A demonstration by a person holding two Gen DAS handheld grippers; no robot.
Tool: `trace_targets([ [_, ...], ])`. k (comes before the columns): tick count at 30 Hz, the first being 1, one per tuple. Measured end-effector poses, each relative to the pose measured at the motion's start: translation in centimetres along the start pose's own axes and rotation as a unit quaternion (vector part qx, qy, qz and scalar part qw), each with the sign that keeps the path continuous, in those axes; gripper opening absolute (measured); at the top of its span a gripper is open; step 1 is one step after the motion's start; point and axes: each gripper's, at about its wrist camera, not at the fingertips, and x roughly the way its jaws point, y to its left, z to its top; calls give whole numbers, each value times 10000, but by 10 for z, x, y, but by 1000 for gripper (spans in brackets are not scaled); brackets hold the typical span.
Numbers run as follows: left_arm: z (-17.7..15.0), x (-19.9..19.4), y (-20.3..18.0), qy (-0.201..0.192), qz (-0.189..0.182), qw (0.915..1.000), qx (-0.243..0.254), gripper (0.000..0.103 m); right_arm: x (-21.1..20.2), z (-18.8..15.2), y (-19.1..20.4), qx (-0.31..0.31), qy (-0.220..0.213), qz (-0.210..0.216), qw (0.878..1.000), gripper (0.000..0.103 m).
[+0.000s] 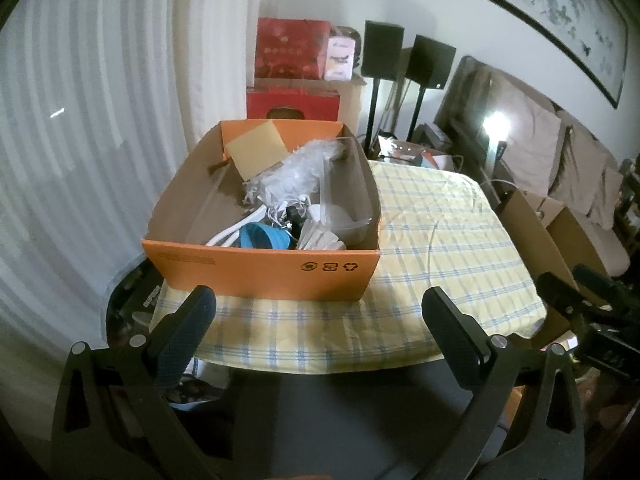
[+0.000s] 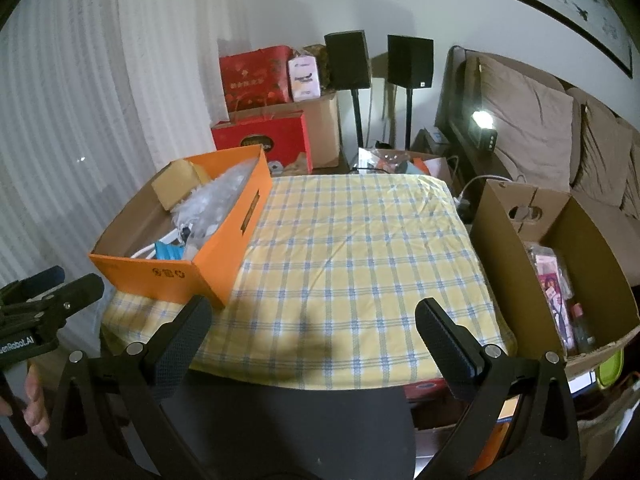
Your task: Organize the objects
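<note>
An orange cardboard box [image 1: 260, 272] stands on the left part of a table under a yellow and blue checked cloth [image 1: 440, 260]. Inside it lie bubble wrap [image 1: 296, 172], a tan card piece [image 1: 256, 150], white cables, a blue item [image 1: 262, 237] and a white shuttlecock [image 1: 320, 238]. My left gripper [image 1: 320, 312] is open and empty, just short of the box's near wall. My right gripper [image 2: 314, 320] is open and empty above the cloth's near edge [image 2: 340, 260], with the orange box [image 2: 192, 248] to its left. The left gripper also shows at the far left of the right wrist view [image 2: 48, 296].
An open brown cardboard box [image 2: 512, 248] holding pink packets and a bottle stands right of the table. Red gift bags [image 2: 256, 76], two black speakers on stands [image 2: 408, 62] and a sofa with cushions [image 2: 532, 120] are behind. A white curtain [image 1: 80, 140] hangs left.
</note>
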Motion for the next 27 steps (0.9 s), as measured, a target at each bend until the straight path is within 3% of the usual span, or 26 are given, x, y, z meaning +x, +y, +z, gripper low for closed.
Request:
trace_targets([
  [27, -1, 6, 2, 52, 52, 10000, 17, 103, 3, -2, 0, -8, 29, 19, 10000, 103],
])
